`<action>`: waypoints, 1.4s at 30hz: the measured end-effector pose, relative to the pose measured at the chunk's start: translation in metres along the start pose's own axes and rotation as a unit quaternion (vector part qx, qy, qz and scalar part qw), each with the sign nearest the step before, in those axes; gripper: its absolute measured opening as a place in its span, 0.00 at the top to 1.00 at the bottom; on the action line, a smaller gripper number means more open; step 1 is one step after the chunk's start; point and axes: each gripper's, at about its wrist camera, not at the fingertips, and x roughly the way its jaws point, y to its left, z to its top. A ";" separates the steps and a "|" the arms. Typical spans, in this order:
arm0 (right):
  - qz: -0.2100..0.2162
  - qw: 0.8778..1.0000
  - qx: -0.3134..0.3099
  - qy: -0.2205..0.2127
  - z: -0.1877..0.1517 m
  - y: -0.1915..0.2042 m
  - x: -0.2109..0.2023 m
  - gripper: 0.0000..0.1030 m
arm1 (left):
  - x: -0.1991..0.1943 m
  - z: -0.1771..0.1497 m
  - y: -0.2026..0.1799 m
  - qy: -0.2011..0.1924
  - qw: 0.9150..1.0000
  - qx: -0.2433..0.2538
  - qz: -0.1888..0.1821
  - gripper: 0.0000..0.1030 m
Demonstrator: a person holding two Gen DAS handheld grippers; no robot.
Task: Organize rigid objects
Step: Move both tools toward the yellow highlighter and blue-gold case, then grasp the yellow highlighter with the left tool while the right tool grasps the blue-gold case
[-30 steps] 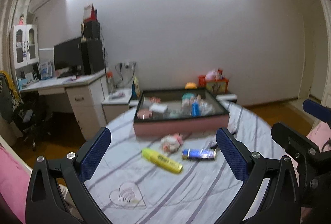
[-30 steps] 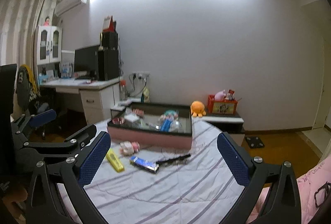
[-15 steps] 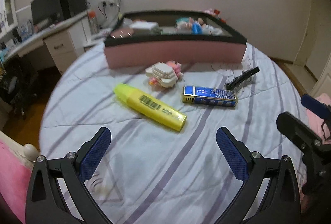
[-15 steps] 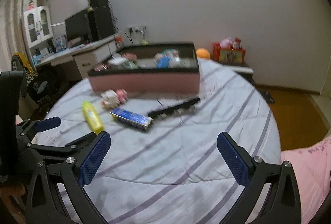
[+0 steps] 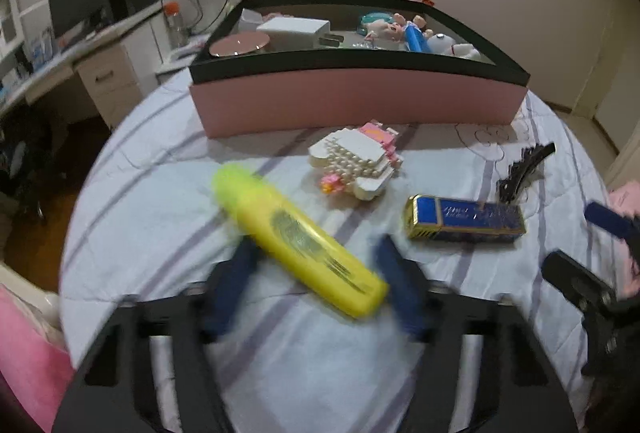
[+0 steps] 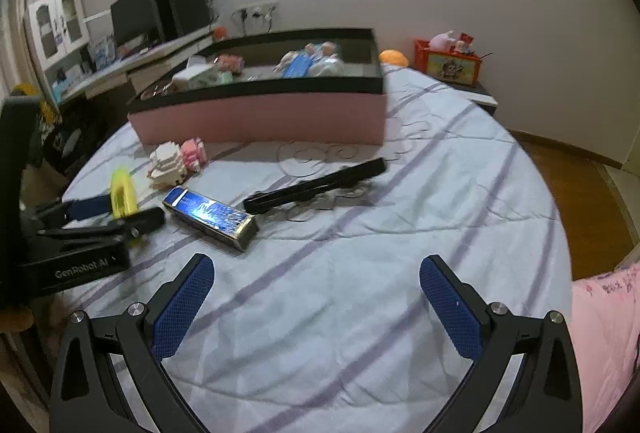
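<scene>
A yellow highlighter (image 5: 298, 239) lies on the round table's striped cloth. My left gripper (image 5: 316, 281) straddles its near half, fingers close on both sides; motion blur hides whether they touch. The right wrist view shows the highlighter (image 6: 122, 193) between those fingers. A white and pink brick toy (image 5: 356, 163), a blue and gold box (image 5: 464, 219) and a black hair clip (image 5: 524, 167) lie nearby. The pink box with a black rim (image 5: 360, 101) holds several items. My right gripper (image 6: 318, 307) is open and empty above bare cloth, near the blue box (image 6: 210, 215).
The round table (image 6: 360, 273) drops off to wooden floor on the right. A desk with a monitor (image 6: 132, 17) stands at the back left. A red box with toys (image 6: 450, 63) sits behind the table. Pink fabric (image 6: 604, 317) lies at the right edge.
My left gripper has dropped to the highlighter and its fingers have narrowed around it. My right gripper has come lower and closer to the table.
</scene>
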 end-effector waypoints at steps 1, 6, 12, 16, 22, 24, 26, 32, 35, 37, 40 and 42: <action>0.001 1.000 -0.003 0.006 0.002 0.003 0.004 0.00 | -0.002 -0.002 0.002 -0.001 1.000 0.004 -0.003 0.56; 0.035 0.998 -0.030 0.033 0.012 0.029 0.022 0.00 | -0.018 -0.020 0.019 -0.007 1.000 0.005 -0.019 0.62; 0.072 0.994 -0.063 0.048 0.019 0.049 0.037 0.09 | -0.035 -0.037 0.037 -0.009 1.000 -0.008 -0.021 0.58; 0.060 0.993 -0.085 0.049 0.022 0.059 0.038 0.40 | -0.042 -0.041 0.044 -0.008 1.000 -0.015 -0.018 0.39; 0.080 0.989 -0.108 0.060 0.022 0.068 0.033 0.62 | -0.040 -0.041 0.041 -0.007 1.000 -0.013 -0.025 0.30; 0.079 0.988 -0.117 0.055 0.024 0.070 0.035 0.62 | -0.039 -0.039 0.041 -0.006 0.999 -0.018 -0.029 0.30; 0.068 0.988 -0.130 0.050 0.027 0.071 0.041 0.58 | -0.037 -0.037 0.040 -0.005 0.999 -0.019 -0.028 0.27; 0.092 0.984 -0.143 0.051 0.034 0.072 0.050 0.56 | -0.033 -0.033 0.036 -0.002 0.999 -0.023 -0.026 0.19; 0.095 0.985 -0.131 0.054 0.030 0.069 0.045 0.67 | -0.031 -0.032 0.035 -0.001 0.999 -0.027 -0.024 0.18; 0.099 0.985 -0.125 0.059 0.022 0.068 0.035 0.72 | -0.030 -0.032 0.034 0.000 1.000 -0.024 -0.019 0.17; 0.117 0.983 -0.130 0.062 0.011 0.073 0.021 0.74 | -0.030 -0.032 0.031 0.002 1.000 -0.018 -0.011 0.16; 0.104 0.984 -0.136 0.053 0.011 0.076 0.019 0.74 | -0.031 -0.033 0.028 0.002 1.000 -0.015 -0.008 0.16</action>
